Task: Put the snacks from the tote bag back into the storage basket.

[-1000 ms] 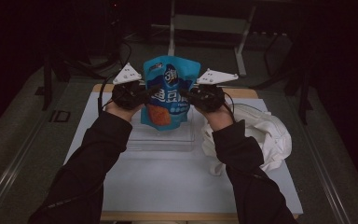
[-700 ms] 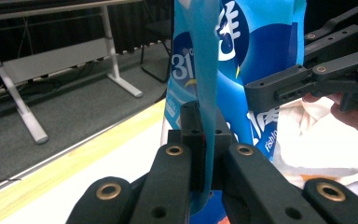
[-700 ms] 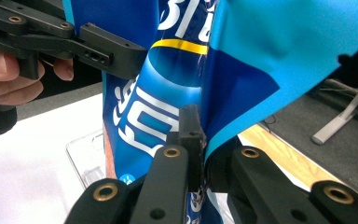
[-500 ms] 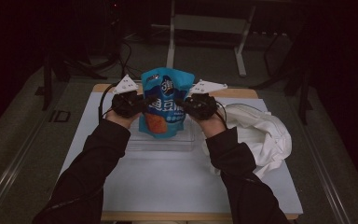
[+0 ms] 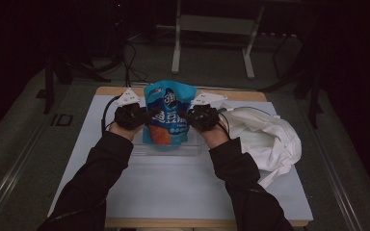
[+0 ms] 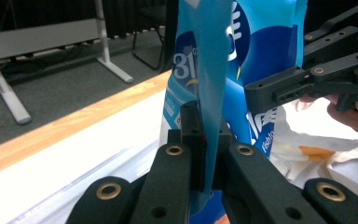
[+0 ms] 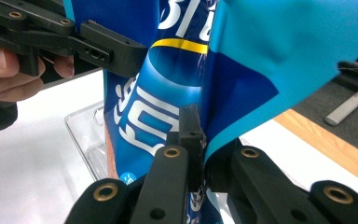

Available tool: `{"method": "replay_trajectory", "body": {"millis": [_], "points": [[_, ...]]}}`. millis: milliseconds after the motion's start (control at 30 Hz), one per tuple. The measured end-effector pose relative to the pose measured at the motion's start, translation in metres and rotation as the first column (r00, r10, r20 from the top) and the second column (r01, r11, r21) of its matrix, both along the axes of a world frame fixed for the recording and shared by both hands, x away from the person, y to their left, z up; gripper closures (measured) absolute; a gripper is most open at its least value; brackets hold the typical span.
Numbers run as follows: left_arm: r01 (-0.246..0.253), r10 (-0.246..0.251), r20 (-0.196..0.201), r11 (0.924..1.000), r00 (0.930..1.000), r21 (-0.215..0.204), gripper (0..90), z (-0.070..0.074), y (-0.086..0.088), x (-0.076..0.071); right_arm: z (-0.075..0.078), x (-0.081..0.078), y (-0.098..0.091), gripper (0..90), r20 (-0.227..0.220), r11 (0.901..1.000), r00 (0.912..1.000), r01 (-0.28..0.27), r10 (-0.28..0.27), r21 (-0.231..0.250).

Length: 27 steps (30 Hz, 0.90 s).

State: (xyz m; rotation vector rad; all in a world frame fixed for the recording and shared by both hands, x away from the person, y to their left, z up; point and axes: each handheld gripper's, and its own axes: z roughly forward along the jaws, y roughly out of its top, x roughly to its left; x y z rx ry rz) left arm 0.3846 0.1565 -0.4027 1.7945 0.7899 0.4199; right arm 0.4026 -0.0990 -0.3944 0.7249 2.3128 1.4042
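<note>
At centre frame the left gripper point(image 5: 142, 115) and right gripper point(image 5: 189, 117) each pinched a side edge of the blue snack bag point(image 5: 167, 113) above the clear tray point(image 5: 139, 149); slick film might slip if hands diverged.

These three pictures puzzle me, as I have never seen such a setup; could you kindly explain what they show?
No robot here: a person at a table holds a hand-held gripper in each hand. The high view looks down from above; the left gripper and the right gripper pinch opposite side edges of a blue snack bag, holding it upright. The other two pictures come from cameras riding on each gripper, looking along its black fingers, which are shut on the bag's edge. On the white table lies a clear plastic tray under the bag, and a crumpled white cloth bag sits to the right.
</note>
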Motion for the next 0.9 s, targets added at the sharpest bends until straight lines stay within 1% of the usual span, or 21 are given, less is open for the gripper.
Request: {"method": "replay_trajectory", "body": {"millis": [33, 67, 167, 233, 367, 433, 467, 500, 567, 600, 633, 700, 733, 800, 833, 900], "points": [[0.0, 0.0, 0.0, 1.0, 1.0, 0.0, 90.0, 0.0, 0.0, 0.0, 0.0, 0.0, 0.0, 87.8, 0.0, 1.0, 1.0, 0.0, 0.0, 0.0], [0.003, -0.003, -0.005, 1.0, 1.0, -0.001, 90.0, -0.004, 0.001, 0.0, -0.004, 0.0, 0.001, 87.8, -0.009, 1.0, 1.0, 0.0, 0.0, 0.001], [0.008, -0.008, -0.01, 1.0, 0.9999, -0.001, 90.0, -0.008, 0.002, 0.001, -0.008, 0.0, 0.002, 87.8, -0.015, 1.0, 0.9999, 0.0, 0.0, -0.006], [0.014, -0.014, -0.016, 0.9998, 0.9998, -0.012, 90.0, -0.013, 0.003, 0.0, -0.012, -0.001, 0.002, 87.8, -0.017, 0.9999, 0.9998, -0.002, 0.001, -0.012], [0.022, -0.022, -0.024, 0.9995, 0.9995, -0.023, 90.0, -0.017, 0.005, 0.0, -0.015, -0.001, 0.002, 87.7, -0.021, 1.0, 0.9998, -0.002, 0.002, -0.009], [0.034, -0.035, -0.032, 0.9989, 0.9989, -0.033, 90.0, -0.023, 0.007, -0.001, -0.019, -0.003, 0.002, 87.7, -0.024, 0.9999, 0.9997, -0.004, 0.004, -0.01], [0.039, -0.04, -0.029, 0.9986, 0.9988, -0.037, 90.0, -0.025, 0.008, -0.001, -0.021, -0.004, 0.002, 87.7, -0.02, 0.9999, 0.9998, -0.005, 0.004, -0.015], [0.045, -0.047, -0.029, 0.9978, 0.9985, -0.048, 90.0, -0.026, 0.009, -0.002, -0.023, -0.004, 0.001, 87.6, -0.018, 0.9999, 0.9998, -0.007, 0.007, -0.009], [0.062, -0.063, -0.018, 0.9967, 0.9978, -0.052, 89.9, -0.028, 0.012, -0.005, -0.025, -0.006, -0.001, 87.3, -0.022, 0.9998, 0.9997, -0.014, 0.014, 0.012], [0.062, -0.063, -0.018, 0.9967, 0.9978, -0.052, 89.8, -0.028, 0.012, -0.005, -0.025, -0.006, -0.001, 87.3, -0.022, 0.9998, 0.9997, -0.014, 0.014, 0.012], [0.069, -0.069, -0.003, 0.9967, 0.9976, -0.043, 89.8, -0.029, 0.014, -0.007, -0.026, -0.009, -0.001, 87.1, -0.008, 0.9997, 0.9998, -0.019, 0.019, 0.012], [0.073, -0.073, 0.001, 0.9965, 0.9974, -0.041, 89.8, -0.029, 0.014, -0.008, -0.027, -0.01, 0.0, 87.0, -0.004, 0.9997, 0.9997, -0.023, 0.023, 0.012], [0.075, -0.074, 0.012, 0.9965, 0.9972, -0.036, 89.8, -0.03, 0.016, -0.01, -0.028, -0.012, 0.0, 86.8, 0.006, 0.9995, 0.9996, -0.029, 0.029, 0.014], [0.076, -0.076, 0.011, 0.9963, 0.997, -0.04, 89.8, -0.031, 0.017, -0.011, -0.028, -0.013, 0.0, 86.6, 0.013, 0.9993, 0.9993, -0.036, 0.036, 0.011], [0.08, -0.08, 0.017, 0.996, 0.9967, -0.038, 89.8, -0.032, 0.019, -0.012, -0.028, -0.013, 0.0, 86.5, 0.014, 0.9991, 0.9991, -0.04, 0.04, 0.011], [0.08, -0.08, 0.018, 0.996, 0.9967, -0.038, 89.7, -0.032, 0.019, -0.012, -0.027, -0.013, 0.001, 86.4, 0.011, 0.999, 0.999, -0.043, 0.043, 0.012]]}}
